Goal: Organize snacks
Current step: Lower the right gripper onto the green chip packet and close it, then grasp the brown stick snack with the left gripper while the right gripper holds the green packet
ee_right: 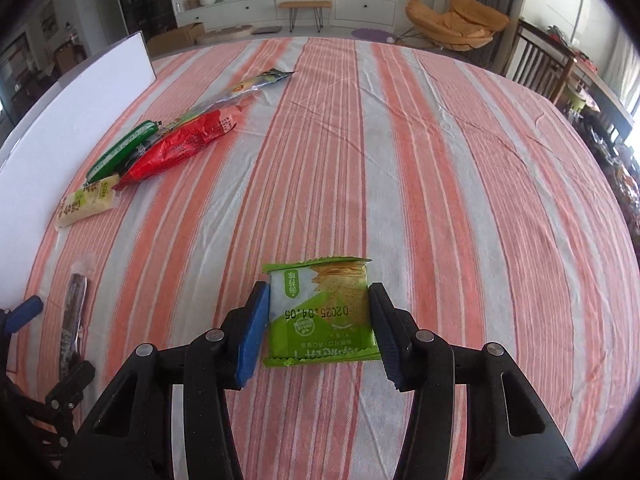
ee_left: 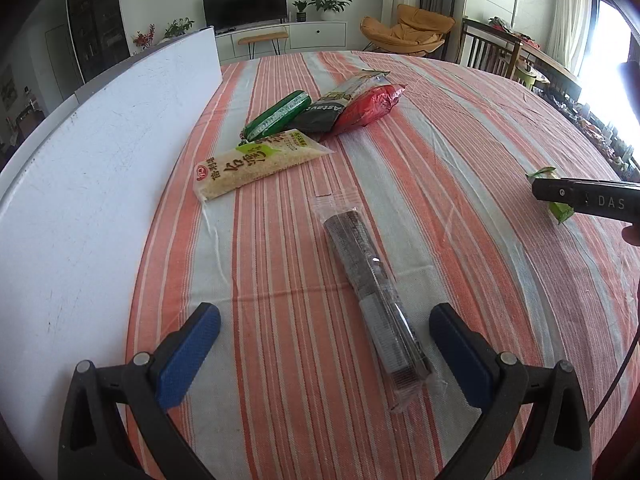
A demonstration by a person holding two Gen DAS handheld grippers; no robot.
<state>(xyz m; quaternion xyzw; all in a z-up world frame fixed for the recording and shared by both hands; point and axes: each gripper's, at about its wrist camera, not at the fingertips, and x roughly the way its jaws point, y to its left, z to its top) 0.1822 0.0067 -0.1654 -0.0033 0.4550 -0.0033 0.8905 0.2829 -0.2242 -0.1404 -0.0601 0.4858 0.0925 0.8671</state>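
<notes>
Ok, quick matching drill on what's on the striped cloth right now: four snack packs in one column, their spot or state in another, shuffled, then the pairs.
Things:
1. green cracker packet
2. long dark clear-wrapped pack
3. red bag
4. beige rice-snack pack

Places:
A. nearest the white board, at the group's near end
B. between the right gripper fingers
C. lying between the open left gripper fingers, untouched
D. on the group's right side

Pairs: 1-B, 2-C, 3-D, 4-A

Both the left gripper (ee_left: 325,354) and the right gripper (ee_right: 318,330) have glossy black plastic frames, silver pivot rivets and textured blue finger pads (ee_left: 188,360); white "DAS" lettering marks the right one's side.
</notes>
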